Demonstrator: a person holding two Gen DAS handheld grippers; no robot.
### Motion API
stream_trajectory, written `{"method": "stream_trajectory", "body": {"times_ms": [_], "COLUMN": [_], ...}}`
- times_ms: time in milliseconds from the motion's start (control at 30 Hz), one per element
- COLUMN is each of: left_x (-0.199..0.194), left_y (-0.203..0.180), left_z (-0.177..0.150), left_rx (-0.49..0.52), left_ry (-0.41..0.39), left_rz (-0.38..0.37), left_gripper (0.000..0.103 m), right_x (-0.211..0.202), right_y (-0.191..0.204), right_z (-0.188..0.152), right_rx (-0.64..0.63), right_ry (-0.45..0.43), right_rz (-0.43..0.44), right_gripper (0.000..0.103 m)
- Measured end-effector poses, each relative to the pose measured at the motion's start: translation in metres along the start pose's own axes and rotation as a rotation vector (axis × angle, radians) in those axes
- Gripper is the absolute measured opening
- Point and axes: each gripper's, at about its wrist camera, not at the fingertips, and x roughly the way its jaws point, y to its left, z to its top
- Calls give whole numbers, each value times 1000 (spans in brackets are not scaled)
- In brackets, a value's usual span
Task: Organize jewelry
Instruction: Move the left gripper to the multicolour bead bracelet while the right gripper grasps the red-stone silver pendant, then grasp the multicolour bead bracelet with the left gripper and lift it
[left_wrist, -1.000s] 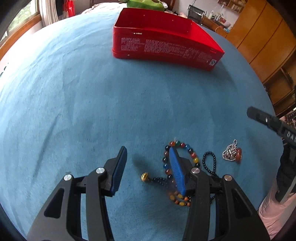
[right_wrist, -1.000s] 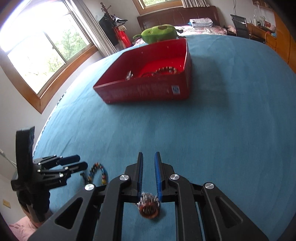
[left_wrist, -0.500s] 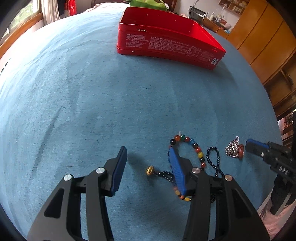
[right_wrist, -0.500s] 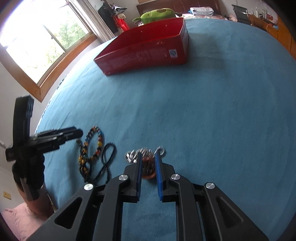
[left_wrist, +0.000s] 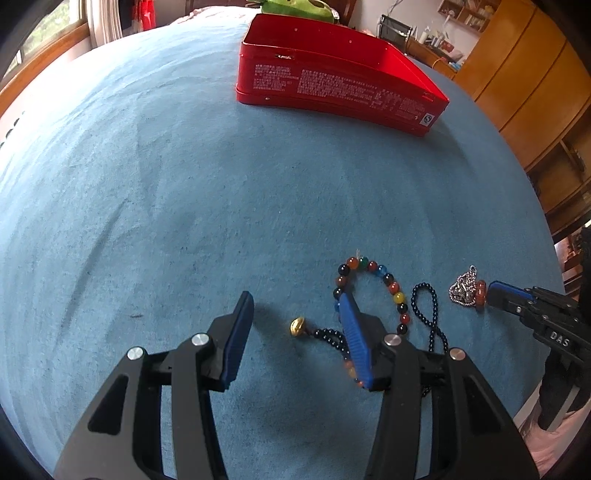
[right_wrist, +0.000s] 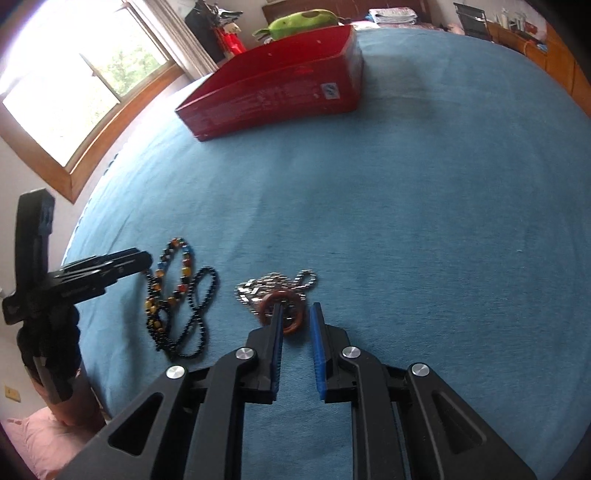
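Note:
My left gripper is open just above the blue cloth. The gold bell of a black bead necklace lies between its fingers. Its right finger covers part of a coloured bead bracelet. To the right lies a silver chain with a red-brown ring. My right gripper is down on it, narrowly open: one fingertip is inside the ring and the other outside, without pressing on it. The left wrist view shows that gripper touching the ring.
An open-topped red tin box stands at the far side of the cloth, with a green plush toy behind it. A window is on the left and wooden cabinets on the right. A gloved hand holds the left gripper.
My right gripper has come down and forward onto the chain and ring, which lay below it before. The left gripper has barely moved, and the jewelry lies where it was.

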Motion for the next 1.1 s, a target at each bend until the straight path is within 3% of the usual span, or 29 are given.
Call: {"method": "stream_trajectory", "body": {"times_ms": [367, 467, 733, 800, 1000, 1067, 1100], "left_x": [7, 12, 20, 22, 27, 29, 29], "left_y": [-15, -20, -36, -41, -51, -52, -51], "left_z": [6, 10, 18, 18, 17, 18, 19], "left_rx": [24, 36, 89, 103, 147, 146, 141], "left_ry": [2, 2, 14, 24, 40, 43, 44], "left_rz": [16, 34, 28, 10, 22, 19, 15], "left_gripper": [50, 50, 49, 47, 20, 6, 6], "right_x": [10, 4, -17, -16, -13, -12, -11], "right_y": [17, 11, -11, -14, -22, -21, -21], "right_z": [2, 0, -5, -7, -8, -8, -7], "right_rx": [-74, -49, -9, 3, 24, 24, 25], "right_ry": [-9, -16, -47, -40, -33, -32, -32], "right_rz": [-44, -27, -82, -85, -77, -73, -71], "right_gripper": [11, 9, 7, 7, 7, 7, 7]}}
